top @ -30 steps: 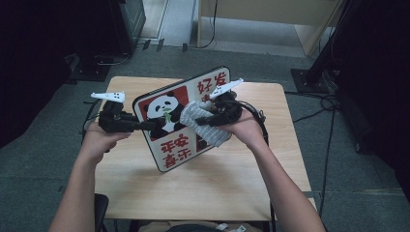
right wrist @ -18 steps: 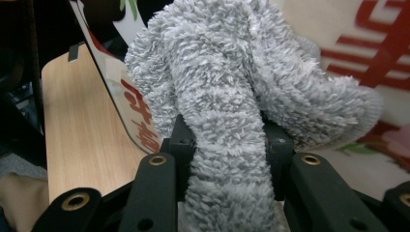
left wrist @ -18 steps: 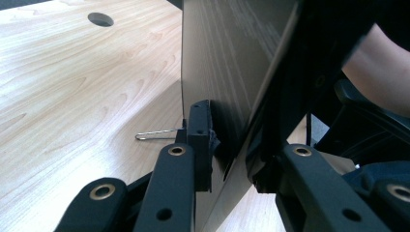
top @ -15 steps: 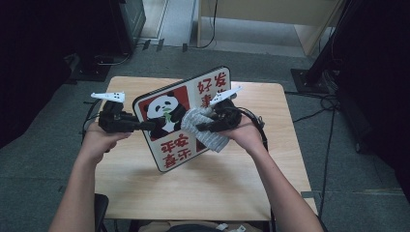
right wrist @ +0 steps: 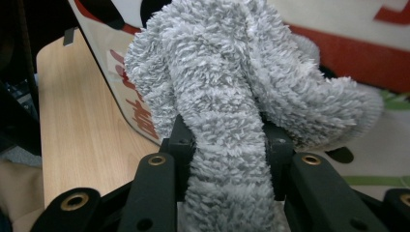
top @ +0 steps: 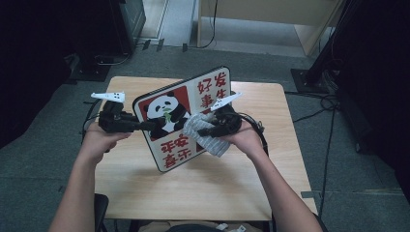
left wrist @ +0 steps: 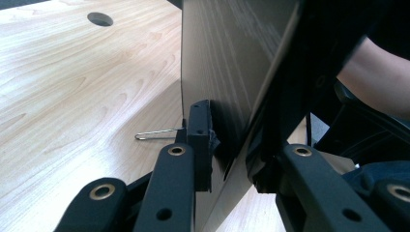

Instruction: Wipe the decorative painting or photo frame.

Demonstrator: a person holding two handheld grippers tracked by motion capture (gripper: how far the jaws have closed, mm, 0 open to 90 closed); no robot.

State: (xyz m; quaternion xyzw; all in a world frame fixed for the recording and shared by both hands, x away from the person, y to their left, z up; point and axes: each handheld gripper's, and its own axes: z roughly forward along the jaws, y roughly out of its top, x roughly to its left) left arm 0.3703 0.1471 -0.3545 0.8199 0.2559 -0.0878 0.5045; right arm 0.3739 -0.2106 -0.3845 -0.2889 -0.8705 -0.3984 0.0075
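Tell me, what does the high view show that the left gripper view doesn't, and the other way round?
The high view gives the sign's printed face, a panda with red characters, and the right gripper pressing a grey cloth against it. The left gripper view gives the sign's plain back, a thin wire stand lying on the table, and a round hole in the tabletop. Both give the left gripper clamped on the sign's edge, above the wooden table.

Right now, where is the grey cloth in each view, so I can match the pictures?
High view: the grey cloth sits right of centre, pressed on the panda sign, gripped by the right tool.
Left gripper view: not in it; the left tool clamps the sign's edge, seen from its plain back.
Right gripper view: it rises at centre from between the jaws, against the sign's printed face.
Shared landmark: the panda sign.
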